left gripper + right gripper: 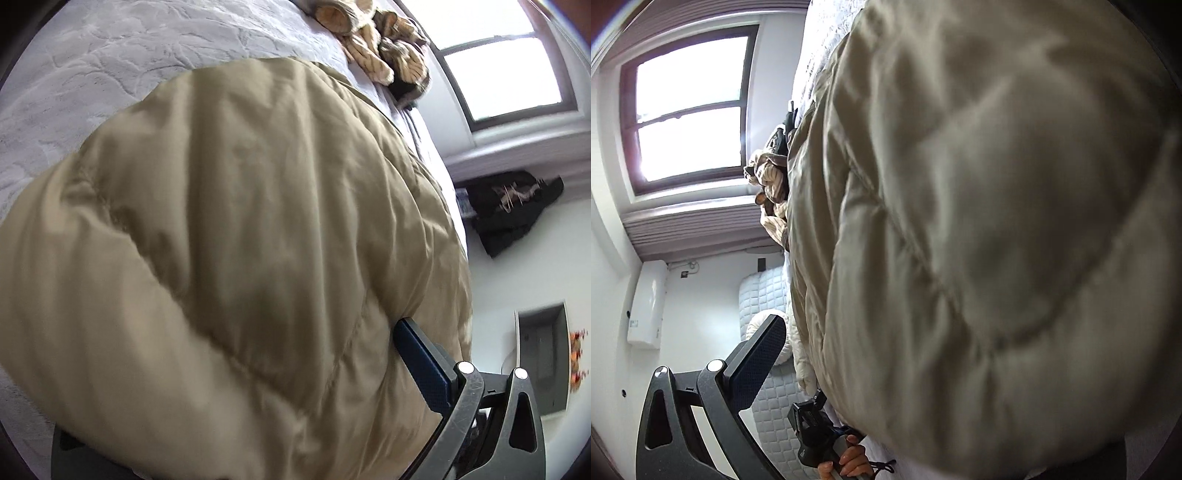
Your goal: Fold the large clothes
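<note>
1. In the left wrist view, a grey-white textured bedspread (110, 55) is seen at the upper left, and most of the frame is filled by a beige quilted jacket (221, 240) that lies spread over it.
2. Toward the upper middle of that view, a heap of tan and brown knitted clothes (384, 40) is seen on the bed beyond the jacket, apart from it.
3. At the lower right, one blue-padded finger of the left gripper (421, 362) is pressed against the jacket's edge; the other finger is hidden under the fabric, so whether the jacket is clamped cannot be told.
4. At the far right, a bright window (506, 74), a dark garment (513, 210) against the white wall, and a grey box-like fixture (543, 354) are seen.
5. In the right wrist view, the window (690, 110) is seen at the left, with a white wall unit (646, 302) beside it.
6. At the lower left, one padded finger of the right gripper (757, 362) stands free in the air; its partner is covered by the jacket (997, 221), so its state cannot be told.
7. At the bottom centre, a hand (849, 461) is seen holding the other gripper's handle beside the jacket's edge.
</note>
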`<move>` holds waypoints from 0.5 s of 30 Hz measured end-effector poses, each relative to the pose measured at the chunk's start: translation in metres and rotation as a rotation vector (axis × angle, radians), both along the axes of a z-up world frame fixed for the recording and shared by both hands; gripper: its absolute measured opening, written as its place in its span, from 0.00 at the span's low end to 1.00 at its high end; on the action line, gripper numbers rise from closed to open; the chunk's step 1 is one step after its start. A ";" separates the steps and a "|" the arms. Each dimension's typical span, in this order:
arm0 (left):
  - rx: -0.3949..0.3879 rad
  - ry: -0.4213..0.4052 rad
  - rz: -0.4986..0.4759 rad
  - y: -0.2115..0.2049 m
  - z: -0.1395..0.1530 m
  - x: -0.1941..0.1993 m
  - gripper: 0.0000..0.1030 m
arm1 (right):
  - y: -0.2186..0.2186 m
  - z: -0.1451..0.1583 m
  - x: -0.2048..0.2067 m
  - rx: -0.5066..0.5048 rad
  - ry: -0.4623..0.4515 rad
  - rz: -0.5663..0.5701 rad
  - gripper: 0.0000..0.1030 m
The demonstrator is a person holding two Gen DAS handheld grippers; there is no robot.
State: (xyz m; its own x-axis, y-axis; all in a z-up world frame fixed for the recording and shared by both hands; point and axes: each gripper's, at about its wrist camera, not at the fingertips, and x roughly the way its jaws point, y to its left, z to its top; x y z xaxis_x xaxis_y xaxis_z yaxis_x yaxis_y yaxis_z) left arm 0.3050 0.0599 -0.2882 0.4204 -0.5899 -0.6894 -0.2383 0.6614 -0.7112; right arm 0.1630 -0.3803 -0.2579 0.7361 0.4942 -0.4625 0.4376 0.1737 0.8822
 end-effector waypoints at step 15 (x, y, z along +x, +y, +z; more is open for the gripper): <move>0.088 -0.201 -0.152 -0.025 0.080 0.011 0.21 | -0.009 0.010 -0.018 0.016 0.011 0.052 0.25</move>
